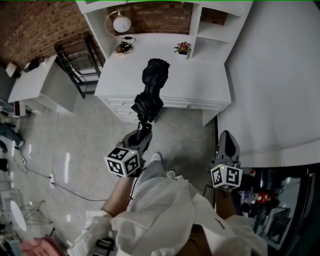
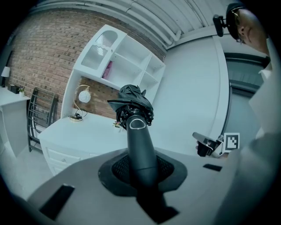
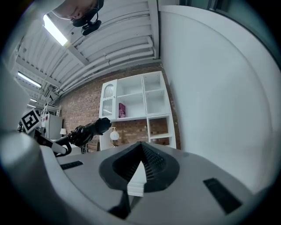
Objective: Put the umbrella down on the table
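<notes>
The folded black umbrella [image 1: 151, 87] is in the air, reaching out toward the white bench [image 1: 200, 82] and not yet resting on it. The left gripper [image 1: 142, 131] has its fingers clamped on the handle [image 2: 140, 149], probably to carry it out level. The right gripper [image 1: 227, 145], fingers together and empty, hangs aside.

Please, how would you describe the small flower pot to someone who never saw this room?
Find the white desk under the white shelves. At its back, right of the round globe lamp, stands the flower pot. Only it has pink blossoms.
</notes>
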The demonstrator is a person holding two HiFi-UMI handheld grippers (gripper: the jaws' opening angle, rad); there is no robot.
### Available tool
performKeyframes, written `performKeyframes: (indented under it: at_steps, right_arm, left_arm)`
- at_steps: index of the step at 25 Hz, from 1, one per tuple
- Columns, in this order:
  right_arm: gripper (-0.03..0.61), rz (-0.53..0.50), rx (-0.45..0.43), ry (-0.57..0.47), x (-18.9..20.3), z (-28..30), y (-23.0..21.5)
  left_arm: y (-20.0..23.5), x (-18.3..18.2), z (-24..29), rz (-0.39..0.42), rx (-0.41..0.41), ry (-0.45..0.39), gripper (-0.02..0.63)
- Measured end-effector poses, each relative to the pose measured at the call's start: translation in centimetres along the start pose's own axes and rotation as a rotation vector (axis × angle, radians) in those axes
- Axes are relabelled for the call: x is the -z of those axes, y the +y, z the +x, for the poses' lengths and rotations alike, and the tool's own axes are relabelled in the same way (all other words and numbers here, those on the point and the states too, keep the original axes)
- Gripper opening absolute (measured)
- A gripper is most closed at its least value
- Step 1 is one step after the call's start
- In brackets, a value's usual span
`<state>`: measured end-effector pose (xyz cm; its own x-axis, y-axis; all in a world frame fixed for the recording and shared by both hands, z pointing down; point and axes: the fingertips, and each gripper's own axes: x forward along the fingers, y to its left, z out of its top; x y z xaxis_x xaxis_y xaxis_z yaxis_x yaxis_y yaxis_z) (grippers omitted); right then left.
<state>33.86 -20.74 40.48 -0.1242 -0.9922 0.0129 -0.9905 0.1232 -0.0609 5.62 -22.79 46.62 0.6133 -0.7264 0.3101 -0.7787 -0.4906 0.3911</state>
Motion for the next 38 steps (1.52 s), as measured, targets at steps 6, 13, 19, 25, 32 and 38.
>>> performKeyframes:
  at_steps: [6,13,19,25,32,38]
  right_arm:
    - [0.018,-0.006,-0.036,0.017,0.9,5.1,0.6]
    - [0.018,-0.023,-0.048,0.024,0.9,14.1,2.4]
    - [0.018,-0.040,-0.078,0.014,0.0,23.1,5.5]
    - [0.018,-0.035,-0.058,0.039,1.6,29.8,6.3]
    - [0.018,-0.036,-0.035,0.064,2.1,33.6,6.8]
    - [0.018,-0.032,-0.040,0.098,3.1,36.4,6.6]
  left_arm:
    - [3.4,-1.2,3.0,-0.019,-0.024,0.002,0.078]
    - [9.6,-5.1,8.7,-0.015,-0.010,0.008,0.078]
    - [15.2,-9.7,14.1,-0.008,0.013,0.018,0.078]
    - [20.2,-10.9,18.6,-0.026,0.018,0.049,0.078]
    - [23.0,-10.7,21.5,-0.046,0.036,0.108,0.078]
    - [24.5,-10.4,23.3,-0.067,0.021,0.138,0.078]
